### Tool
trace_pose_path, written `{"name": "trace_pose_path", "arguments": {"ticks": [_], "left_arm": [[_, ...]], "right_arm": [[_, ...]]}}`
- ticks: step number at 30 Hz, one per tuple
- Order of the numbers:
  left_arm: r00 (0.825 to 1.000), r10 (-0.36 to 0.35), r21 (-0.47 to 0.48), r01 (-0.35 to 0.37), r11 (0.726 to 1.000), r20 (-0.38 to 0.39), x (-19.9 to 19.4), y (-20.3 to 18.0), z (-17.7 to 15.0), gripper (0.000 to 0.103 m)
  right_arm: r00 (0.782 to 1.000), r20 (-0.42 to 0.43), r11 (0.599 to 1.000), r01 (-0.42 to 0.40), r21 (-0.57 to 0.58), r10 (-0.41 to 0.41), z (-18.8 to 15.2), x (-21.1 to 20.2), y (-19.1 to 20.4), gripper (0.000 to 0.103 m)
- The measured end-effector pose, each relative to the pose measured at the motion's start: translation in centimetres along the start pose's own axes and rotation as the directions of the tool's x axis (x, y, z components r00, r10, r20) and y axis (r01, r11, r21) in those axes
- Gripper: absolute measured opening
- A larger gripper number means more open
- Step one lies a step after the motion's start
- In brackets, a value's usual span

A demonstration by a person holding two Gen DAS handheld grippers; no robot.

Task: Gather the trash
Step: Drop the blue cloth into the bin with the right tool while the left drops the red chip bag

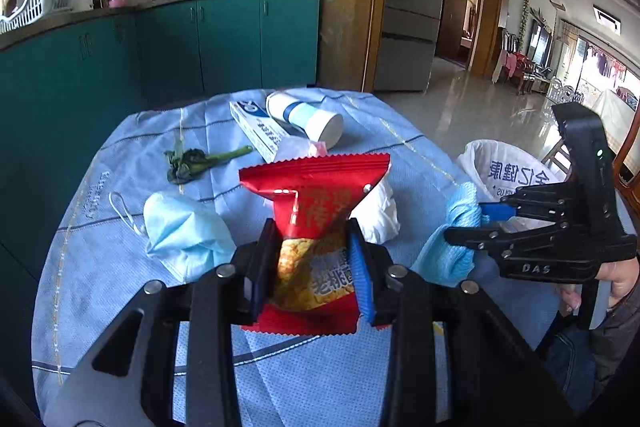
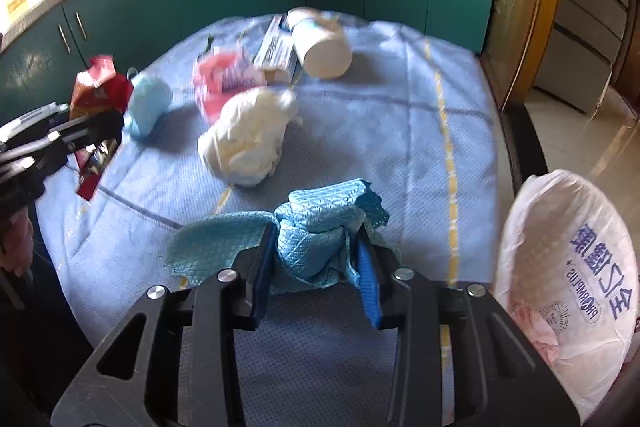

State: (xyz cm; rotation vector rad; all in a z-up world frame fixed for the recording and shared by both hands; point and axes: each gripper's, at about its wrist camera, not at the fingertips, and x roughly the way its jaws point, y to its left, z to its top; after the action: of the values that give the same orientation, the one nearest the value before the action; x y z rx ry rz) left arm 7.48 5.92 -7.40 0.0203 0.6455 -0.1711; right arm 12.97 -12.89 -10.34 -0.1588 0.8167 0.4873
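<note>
My left gripper is shut on a red snack wrapper, held just above the blue tablecloth. My right gripper is shut on a crumpled blue cloth, low over the tablecloth. In the left wrist view the right gripper shows at the right with that blue cloth. In the right wrist view the left gripper shows at the far left with the red wrapper. A white plastic bag stands open at the table's right edge.
On the cloth lie a blue face mask, a white tissue wad, a pink wrapper, a white-blue box, a tipped white bottle and a green vegetable stalk. Teal cabinets stand behind.
</note>
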Motion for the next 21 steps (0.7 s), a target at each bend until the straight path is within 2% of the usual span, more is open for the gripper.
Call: {"name": "trace_pose_path", "arguments": {"ticks": [4, 6, 10, 12, 16, 19, 21], "left_arm": [[0.999, -0.030, 0.016, 0.030, 0.999, 0.023, -0.1, -1.8, 1.2, 0.036], [0.998, -0.051, 0.033, 0.050, 0.998, 0.025, 0.0, -3.0, 1.8, 0.036], [0.991, -0.127, 0.065, 0.125, 0.990, 0.037, 0.0, -6.2, 3.1, 0.036], [0.988, -0.153, 0.080, 0.150, 0.985, 0.027, 0.3, -8.0, 3.7, 0.036], [0.976, -0.216, 0.155, 0.214, 0.965, -0.002, 1.7, -13.9, 4.9, 0.036], [0.962, -0.269, 0.210, 0.271, 0.940, -0.035, 3.6, -18.8, 5.6, 0.036], [0.947, -0.311, 0.235, 0.322, 0.917, -0.083, 5.7, -22.4, 5.9, 0.036]], "right_arm": [[0.991, 0.128, 0.999, 0.021, 0.050, -0.027, 0.4, -4.1, -2.2, 0.038], [0.976, 0.207, 0.994, 0.046, 0.099, -0.066, 0.4, -6.6, -4.1, 0.038], [0.940, 0.297, 0.970, 0.102, 0.222, -0.167, -0.4, -10.6, -8.5, 0.038], [0.919, 0.307, 0.943, 0.157, 0.294, -0.248, -1.5, -12.4, -10.8, 0.038], [0.890, 0.279, 0.884, 0.230, 0.407, -0.360, -3.7, -14.5, -14.7, 0.038], [0.854, 0.237, 0.828, 0.320, 0.461, -0.463, -5.4, -15.8, -17.0, 0.038], [0.840, 0.214, 0.794, 0.342, 0.503, -0.498, -6.6, -16.7, -18.5, 0.038]]}}
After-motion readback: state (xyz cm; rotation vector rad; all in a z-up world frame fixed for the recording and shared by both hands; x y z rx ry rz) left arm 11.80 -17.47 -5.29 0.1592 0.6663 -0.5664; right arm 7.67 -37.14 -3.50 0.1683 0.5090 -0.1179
